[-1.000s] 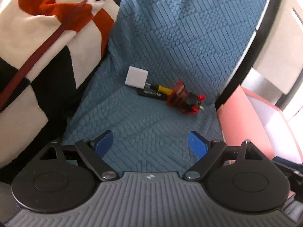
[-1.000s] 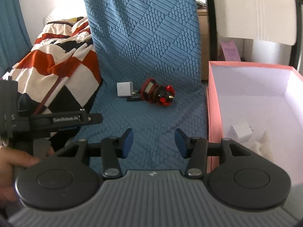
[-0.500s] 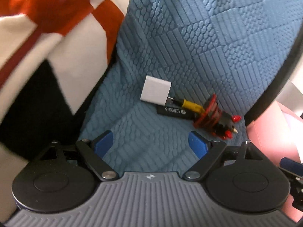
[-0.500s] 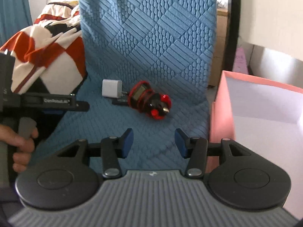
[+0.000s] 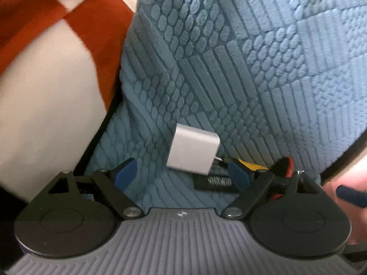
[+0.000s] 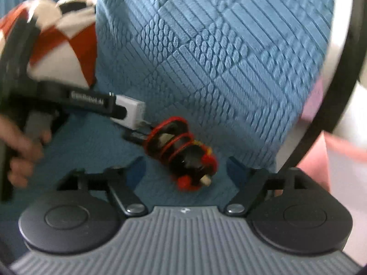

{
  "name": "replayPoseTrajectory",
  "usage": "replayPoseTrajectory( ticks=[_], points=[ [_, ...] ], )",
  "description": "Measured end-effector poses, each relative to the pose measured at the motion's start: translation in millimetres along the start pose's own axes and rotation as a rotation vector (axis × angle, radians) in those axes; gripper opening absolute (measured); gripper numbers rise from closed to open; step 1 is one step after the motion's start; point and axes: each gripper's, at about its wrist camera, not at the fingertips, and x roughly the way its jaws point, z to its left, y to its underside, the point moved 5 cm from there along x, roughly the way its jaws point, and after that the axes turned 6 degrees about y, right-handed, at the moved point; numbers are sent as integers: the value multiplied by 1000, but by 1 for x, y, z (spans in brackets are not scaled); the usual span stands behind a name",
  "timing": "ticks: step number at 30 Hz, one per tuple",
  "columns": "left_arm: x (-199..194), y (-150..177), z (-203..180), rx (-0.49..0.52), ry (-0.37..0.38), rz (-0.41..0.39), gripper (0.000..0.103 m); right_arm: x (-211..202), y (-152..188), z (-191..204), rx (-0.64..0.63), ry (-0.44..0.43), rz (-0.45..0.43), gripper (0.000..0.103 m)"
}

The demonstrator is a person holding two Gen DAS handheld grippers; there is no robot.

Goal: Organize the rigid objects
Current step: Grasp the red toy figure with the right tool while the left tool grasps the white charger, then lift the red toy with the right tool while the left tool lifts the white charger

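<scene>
Your left gripper (image 5: 181, 175) hovers with jaws spread wide around a white charger cube (image 5: 193, 152) lying on the textured blue cover (image 5: 240, 68), pads not touching it. A black USB stick (image 5: 213, 181) lies just beside the cube. Your right gripper (image 6: 185, 171), its jaws having just been opening, stands released on either side of a red-and-black spring toy (image 6: 183, 153) without pressing it. A pink box (image 6: 316, 160) sits at right.

The left hand-held gripper (image 5: 181, 175), jaws spread, frames a white square charger block (image 5: 193, 152). It lies on blue textured quilted fabric (image 5: 240, 68).
</scene>
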Motion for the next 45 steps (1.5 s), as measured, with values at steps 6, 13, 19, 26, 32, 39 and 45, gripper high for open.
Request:
replayPoseTrajectory(
  ticks=[6, 13, 19, 26, 32, 39, 45],
  points=[
    [26, -19, -8, 105, -36, -8, 89, 36, -2, -4, -15, -25, 56, 82],
    [52, -27, -6, 144, -43, 26, 88, 54, -1, -5, 13, -73, 116, 81],
    [60, -20, -2, 183, -44, 43, 77, 65, 3, 0, -12, -65, 135, 77],
    [70, -12, -8, 182, -12, 48, 63, 72, 10, 4, -17, -67, 153, 67],
    [65, -7, -6, 195, -27, 45, 58, 67, 11, 3, -18, -73, 156, 66],
    [40, -13, 4, 133, 2, 37, 57, 37, 1, 8, -48, -91, 107, 64],
    [7, 0, 8, 70, 39, 29, 57, 8, 1, 7, -14, -102, 86, 62]
  ],
)
